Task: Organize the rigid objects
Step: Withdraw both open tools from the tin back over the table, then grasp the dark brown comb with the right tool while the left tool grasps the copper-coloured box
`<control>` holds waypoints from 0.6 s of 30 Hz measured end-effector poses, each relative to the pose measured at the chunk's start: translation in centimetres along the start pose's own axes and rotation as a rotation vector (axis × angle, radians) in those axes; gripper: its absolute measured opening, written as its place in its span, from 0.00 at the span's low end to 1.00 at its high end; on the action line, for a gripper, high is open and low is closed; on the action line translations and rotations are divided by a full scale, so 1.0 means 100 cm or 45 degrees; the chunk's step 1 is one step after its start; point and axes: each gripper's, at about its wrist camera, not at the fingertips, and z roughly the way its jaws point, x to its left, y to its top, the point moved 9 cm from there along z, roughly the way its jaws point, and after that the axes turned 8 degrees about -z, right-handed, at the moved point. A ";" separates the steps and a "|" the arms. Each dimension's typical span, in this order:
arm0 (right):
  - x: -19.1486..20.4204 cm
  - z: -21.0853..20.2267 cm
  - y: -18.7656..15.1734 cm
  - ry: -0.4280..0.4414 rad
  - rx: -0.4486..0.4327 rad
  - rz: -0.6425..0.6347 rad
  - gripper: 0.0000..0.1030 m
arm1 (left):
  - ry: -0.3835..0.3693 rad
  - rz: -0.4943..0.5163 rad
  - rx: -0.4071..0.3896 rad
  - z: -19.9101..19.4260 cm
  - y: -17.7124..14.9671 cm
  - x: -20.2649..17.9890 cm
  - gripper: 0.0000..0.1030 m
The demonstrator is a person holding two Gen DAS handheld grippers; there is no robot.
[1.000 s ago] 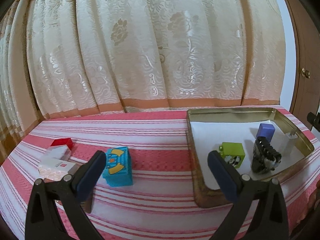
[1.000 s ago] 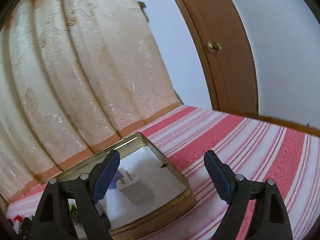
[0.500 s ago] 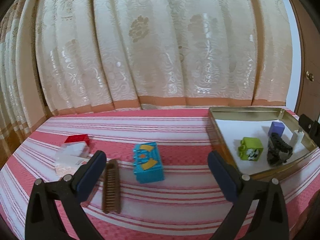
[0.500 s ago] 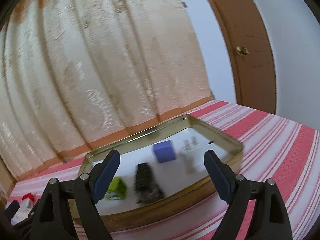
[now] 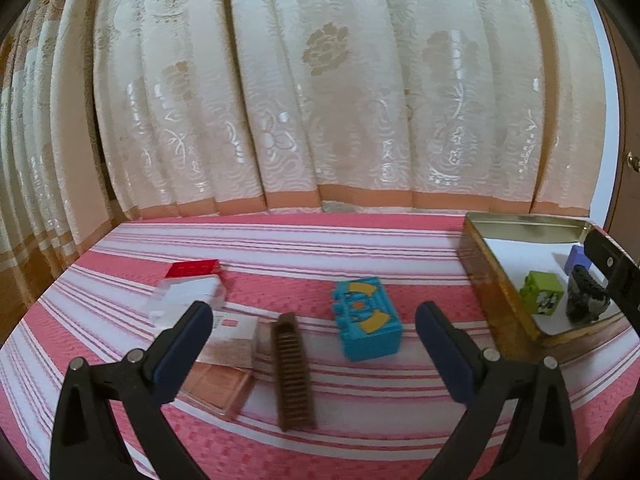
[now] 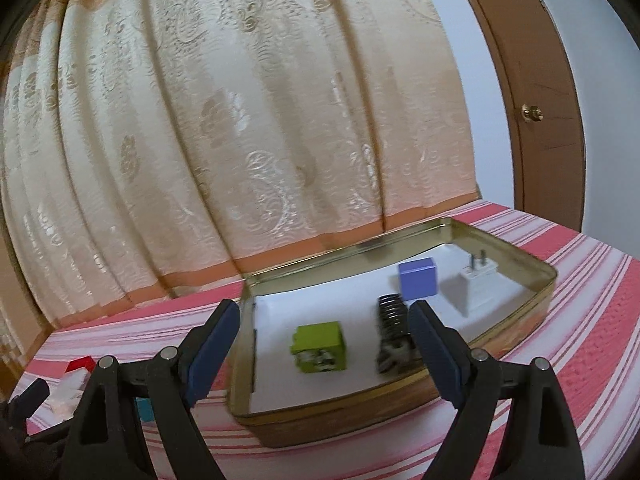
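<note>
My left gripper (image 5: 314, 334) is open and empty above the striped cloth. Between its fingers lie a brown comb (image 5: 291, 366) and a blue toy block (image 5: 366, 318). To the left are a clear pink case (image 5: 218, 376), a white box (image 5: 188, 294) and a red piece (image 5: 193, 269). My right gripper (image 6: 324, 342) is open and empty over the gold tin (image 6: 400, 394). The tin holds a green cube (image 6: 320, 346), a black clip (image 6: 392, 334), a purple cube (image 6: 417, 279) and a white plug (image 6: 474, 286). The tin also shows in the left wrist view (image 5: 486, 300).
A cream patterned curtain (image 5: 320, 100) hangs behind the table. A brown door (image 6: 532, 112) with a knob stands at the right. The red and white striped cloth (image 5: 320, 248) covers the table.
The left view has swung left, so the comb, pink case and blue block now sit between its fingers. The right view has swung left onto the tin's contents.
</note>
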 end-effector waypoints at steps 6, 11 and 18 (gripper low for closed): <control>0.029 0.001 -0.004 0.044 0.017 -0.037 0.85 | 0.025 -0.022 0.018 0.007 0.002 0.027 0.99; 0.058 0.004 -0.011 0.112 0.067 -0.084 0.85 | 0.074 -0.044 0.036 0.013 0.003 0.058 0.99; 0.094 0.010 -0.024 0.195 0.153 -0.165 0.85 | 0.120 -0.114 0.096 0.026 0.002 0.106 0.99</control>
